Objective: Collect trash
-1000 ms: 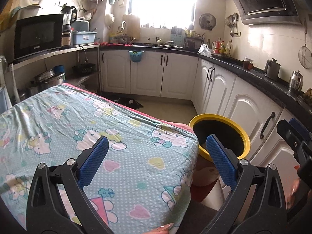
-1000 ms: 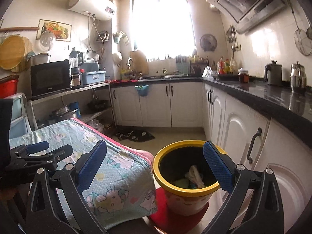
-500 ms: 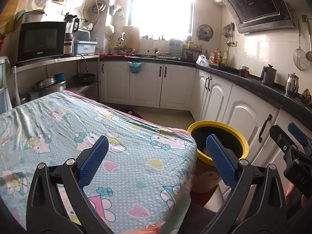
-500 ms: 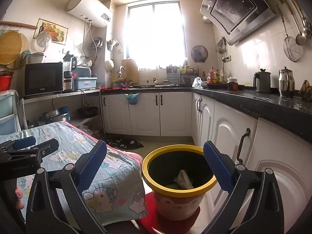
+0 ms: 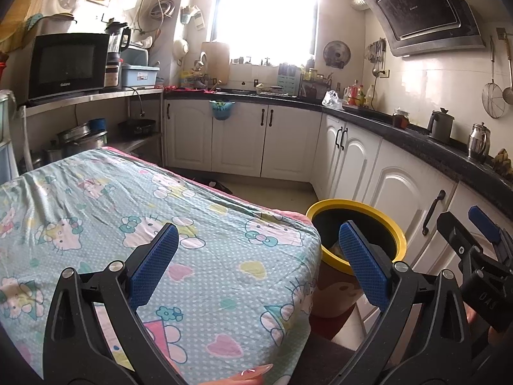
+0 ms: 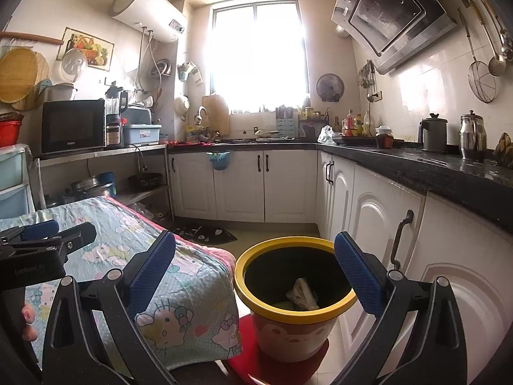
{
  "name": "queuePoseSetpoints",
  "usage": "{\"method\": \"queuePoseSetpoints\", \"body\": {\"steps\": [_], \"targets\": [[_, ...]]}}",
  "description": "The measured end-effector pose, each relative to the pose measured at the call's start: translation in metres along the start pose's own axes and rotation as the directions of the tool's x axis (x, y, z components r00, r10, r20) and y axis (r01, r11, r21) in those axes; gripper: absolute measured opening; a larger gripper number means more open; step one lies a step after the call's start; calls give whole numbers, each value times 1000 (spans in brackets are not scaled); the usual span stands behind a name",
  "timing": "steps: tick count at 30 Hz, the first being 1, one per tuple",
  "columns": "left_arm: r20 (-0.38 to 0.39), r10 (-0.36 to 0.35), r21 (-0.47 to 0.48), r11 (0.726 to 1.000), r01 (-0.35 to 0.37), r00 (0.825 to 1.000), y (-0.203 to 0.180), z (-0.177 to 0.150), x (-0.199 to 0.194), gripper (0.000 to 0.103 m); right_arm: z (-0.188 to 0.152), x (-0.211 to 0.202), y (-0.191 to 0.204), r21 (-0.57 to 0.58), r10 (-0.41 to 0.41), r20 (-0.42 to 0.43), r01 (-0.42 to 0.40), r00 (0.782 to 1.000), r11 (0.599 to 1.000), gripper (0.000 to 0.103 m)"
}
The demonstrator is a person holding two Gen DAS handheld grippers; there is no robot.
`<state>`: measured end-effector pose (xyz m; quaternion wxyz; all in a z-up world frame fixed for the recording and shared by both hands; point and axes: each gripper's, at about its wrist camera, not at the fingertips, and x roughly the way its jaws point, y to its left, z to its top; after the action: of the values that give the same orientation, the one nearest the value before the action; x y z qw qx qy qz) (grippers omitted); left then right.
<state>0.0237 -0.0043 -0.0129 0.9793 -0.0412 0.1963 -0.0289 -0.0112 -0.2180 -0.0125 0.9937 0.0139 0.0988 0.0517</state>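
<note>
Trash [image 6: 303, 293]: crumpled pale scraps lie at the bottom of the yellow-rimmed bin [image 6: 290, 245], which stands on a red mat [image 6: 256, 364] on the floor, just beside the corner of the cloth-covered counter [image 5: 96, 199]. From the left view only a sliver of the bin's contents shows behind the tool finger. The cartoon-print cloth on the counter shows no loose litter in either view, so my read is collection is done or nearly so; parts of the counter top near the bottom edge and far left are out of frame, can't rule out a stray piece there. Left tool [image 5: 256, 261]: jaws spread wide, nothing between them, hovering over the counter's near corner. Right tool [image 6: 255, 269]: jaws spread wide too, empty, framing the bin mouth from above and slightly back. Clearance: bin sits in a tight slot between the draped counter edge and the white cabinet doors [image 6: 368, 224]; a door handle [image 6: 400, 240] sticks out near the right tool's outer finger, so sideways swings to the right are limited. The cloth overhang hangs close to the bin rim on the left. Open floor beyond the bin toward the dark floor mat [image 6: 205, 234]. Room above both tools is free.
</note>
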Motion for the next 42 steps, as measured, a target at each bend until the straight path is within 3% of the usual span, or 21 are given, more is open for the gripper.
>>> {"method": "queuePoseSetpoints", "body": {"steps": [42], "targets": [[1,11,-1,1000,-11,1000,1,4,-1,92,-3,2,1,-2,-1,-7,1,1000,1000,97]]}}
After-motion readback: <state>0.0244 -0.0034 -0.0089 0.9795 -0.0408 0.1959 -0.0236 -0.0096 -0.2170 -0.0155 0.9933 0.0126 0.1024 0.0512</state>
